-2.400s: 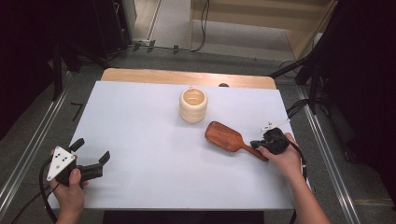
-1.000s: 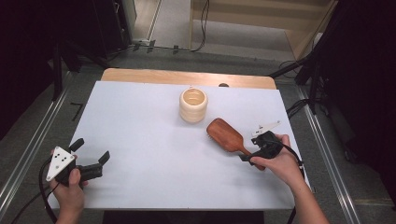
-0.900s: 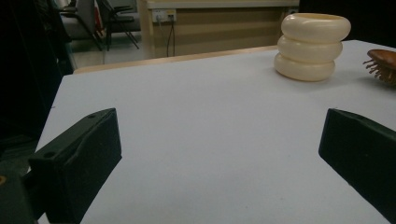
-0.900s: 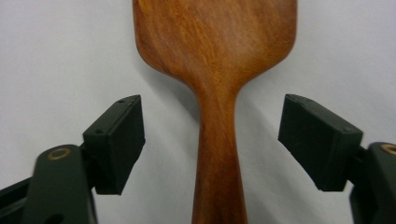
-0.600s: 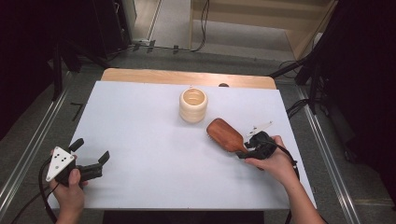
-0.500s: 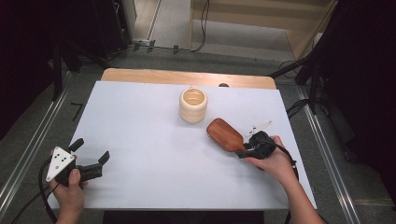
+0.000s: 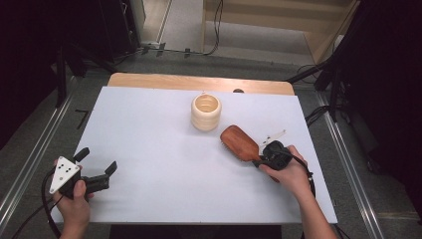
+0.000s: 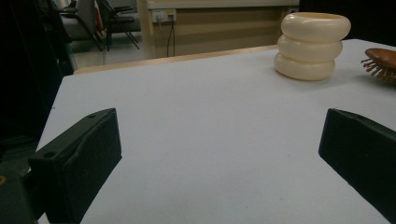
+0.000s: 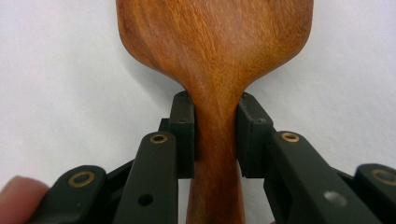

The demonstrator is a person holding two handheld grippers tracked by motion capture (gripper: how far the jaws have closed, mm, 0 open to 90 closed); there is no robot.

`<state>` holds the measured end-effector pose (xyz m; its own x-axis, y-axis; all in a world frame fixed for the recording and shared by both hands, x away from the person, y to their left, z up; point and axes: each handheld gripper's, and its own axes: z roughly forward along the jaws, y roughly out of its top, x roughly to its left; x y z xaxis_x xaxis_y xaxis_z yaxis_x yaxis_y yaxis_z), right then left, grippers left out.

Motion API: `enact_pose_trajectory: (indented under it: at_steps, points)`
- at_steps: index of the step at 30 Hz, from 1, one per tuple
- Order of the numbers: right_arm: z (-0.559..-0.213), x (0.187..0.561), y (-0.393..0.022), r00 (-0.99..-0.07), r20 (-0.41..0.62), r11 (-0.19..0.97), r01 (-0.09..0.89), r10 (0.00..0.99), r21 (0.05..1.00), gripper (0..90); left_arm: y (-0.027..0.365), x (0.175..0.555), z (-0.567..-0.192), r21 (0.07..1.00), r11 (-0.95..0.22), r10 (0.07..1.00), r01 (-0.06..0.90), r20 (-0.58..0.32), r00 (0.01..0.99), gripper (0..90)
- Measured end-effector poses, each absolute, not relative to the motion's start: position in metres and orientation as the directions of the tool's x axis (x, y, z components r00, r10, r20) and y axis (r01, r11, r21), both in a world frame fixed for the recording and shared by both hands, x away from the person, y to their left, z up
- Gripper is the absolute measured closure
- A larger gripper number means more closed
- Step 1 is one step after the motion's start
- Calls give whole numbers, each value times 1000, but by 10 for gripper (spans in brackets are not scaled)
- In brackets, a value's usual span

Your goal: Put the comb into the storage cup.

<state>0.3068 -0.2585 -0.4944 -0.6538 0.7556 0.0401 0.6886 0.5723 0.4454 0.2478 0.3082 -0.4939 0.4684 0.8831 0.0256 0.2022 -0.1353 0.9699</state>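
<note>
While viewed from high camera: white worktop (image 7: 149, 129) carries cream ribbed cup (image 7: 205, 112) near centre, toward 12 o'clock; wooden hairbrush (image 7: 240, 143) just beside cup, at its 4 o'clock, apart from it. Right gripper (image 7: 263, 160) on brush handle. Left gripper (image 7: 94, 171) at worktop's 8 o'clock, fingers spread wide, holding nothing.

Left gripper view: fingers (image 8: 79, 158) far apart, bare worktop between; cup (image 8: 314, 45) at 1 o'clock, brush bristles (image 8: 380, 65) at 2 o'clock.

Right gripper view: fingers (image 9: 183, 135) clamped both sides of brush neck (image 9: 215, 126), paddle back facing camera.
</note>
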Motion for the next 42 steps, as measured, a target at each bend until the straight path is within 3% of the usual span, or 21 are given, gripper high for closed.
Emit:
enact_pose_trajectory:
  at_steps: [24, 42]
  points:
    - [-503, 289, -275, -610, 93, 421, 640, 787, 643, 705, 308, 248, -494, 970, -140, 882, 201, 30, 470, 0]
    - [-495, 280, -272, -620, 98, 326, 532, 778, 781, 705, 307, 247, -493, 971, -143, 889, 194, 39, 457, 0]
